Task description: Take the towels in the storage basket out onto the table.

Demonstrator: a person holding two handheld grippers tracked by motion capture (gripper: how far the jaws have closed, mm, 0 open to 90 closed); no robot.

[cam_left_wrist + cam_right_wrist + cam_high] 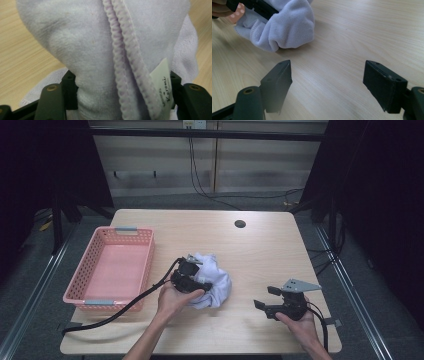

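A pale lilac towel point(216, 280) lies bunched near the middle of the wooden table point(260, 245). My left gripper point(202, 279) is shut on a fold of it; in the left gripper view the towel point(120, 57) fills the gap between the jaws, with its stitched hem and a small white label point(163, 86) showing. My right gripper point(266, 297) stands open over bare wood near the table's front right, jaws wide apart and empty. In the right gripper view the towel point(287, 25) lies ahead and to the left of the right gripper point(328, 82).
A pink plastic basket point(141, 262), empty, stands at the table's left. A round cable hole point(240, 224) sits near the far edge. The left gripper's black cable point(120, 310) trails across the front left. Bare wood surrounds the right gripper.
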